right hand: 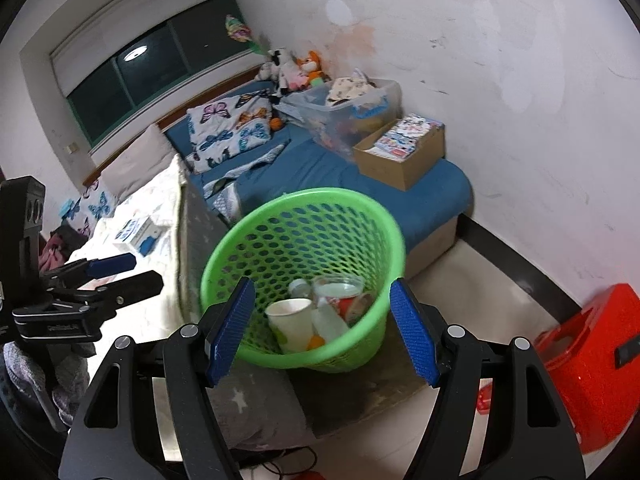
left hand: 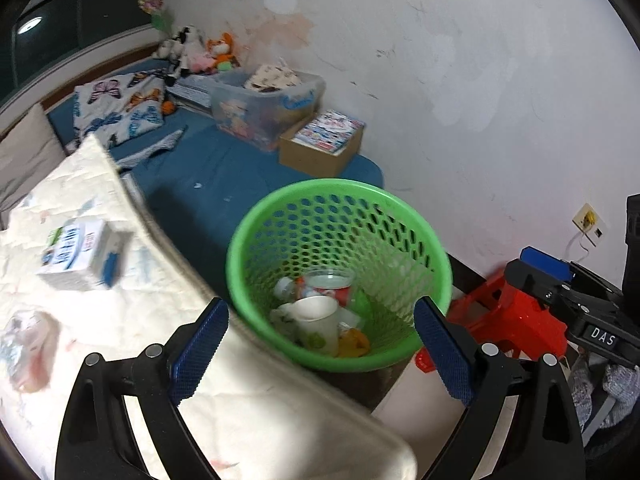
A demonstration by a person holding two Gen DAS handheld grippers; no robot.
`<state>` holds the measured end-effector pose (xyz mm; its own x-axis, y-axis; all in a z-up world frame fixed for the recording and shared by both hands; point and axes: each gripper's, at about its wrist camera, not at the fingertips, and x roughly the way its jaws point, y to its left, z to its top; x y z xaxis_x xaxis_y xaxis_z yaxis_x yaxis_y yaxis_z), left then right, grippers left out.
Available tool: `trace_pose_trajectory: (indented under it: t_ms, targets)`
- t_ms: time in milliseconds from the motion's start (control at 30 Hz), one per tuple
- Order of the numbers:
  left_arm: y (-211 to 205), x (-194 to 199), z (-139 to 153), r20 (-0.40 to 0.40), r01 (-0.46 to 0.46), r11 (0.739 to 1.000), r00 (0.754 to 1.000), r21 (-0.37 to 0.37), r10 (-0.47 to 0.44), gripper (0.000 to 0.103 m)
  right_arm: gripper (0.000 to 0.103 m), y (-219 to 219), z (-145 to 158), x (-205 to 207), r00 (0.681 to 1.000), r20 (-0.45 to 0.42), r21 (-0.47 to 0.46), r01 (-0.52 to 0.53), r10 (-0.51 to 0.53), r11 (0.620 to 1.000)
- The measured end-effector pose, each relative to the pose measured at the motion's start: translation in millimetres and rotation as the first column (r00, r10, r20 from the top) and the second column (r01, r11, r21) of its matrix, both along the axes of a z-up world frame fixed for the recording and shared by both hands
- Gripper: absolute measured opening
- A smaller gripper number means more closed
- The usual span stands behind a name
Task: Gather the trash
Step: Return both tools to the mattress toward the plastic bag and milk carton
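Beside the bed | green perforated plastic basket (right hand: pixel 304 240) holds white paper cup (right hand: pixel 290 322), clear bottles | white-and-blue carton (left hand: pixel 80 254) lies on cream quilt (left hand: pixel 168 320) | my left hand-held gripper (left hand: pixel 320 350) released, empty | my right hand-held gripper (right hand: pixel 322 328) released, empty, before basket

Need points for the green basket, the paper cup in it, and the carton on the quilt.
green basket (left hand: pixel 280 216): left wrist view, far-left rim.
paper cup (right hand: pixel 294 330): right wrist view, outer side wall.
carton (left hand: pixel 76 250): left wrist view, printed top face.
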<state>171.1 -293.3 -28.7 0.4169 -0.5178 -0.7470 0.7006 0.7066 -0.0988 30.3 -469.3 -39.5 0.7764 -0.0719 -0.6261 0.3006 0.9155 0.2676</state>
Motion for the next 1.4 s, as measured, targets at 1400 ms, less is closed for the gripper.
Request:
trace_pose_trajectory:
  t_ms: [1400]
  targets:
    - [281,86,-29,0.020,-0.498,0.865,0.867,0.059,0.498,0.091,0.072,192,8,168,0.876,-0.105,-0.088,-0.480,0.471,0.873]
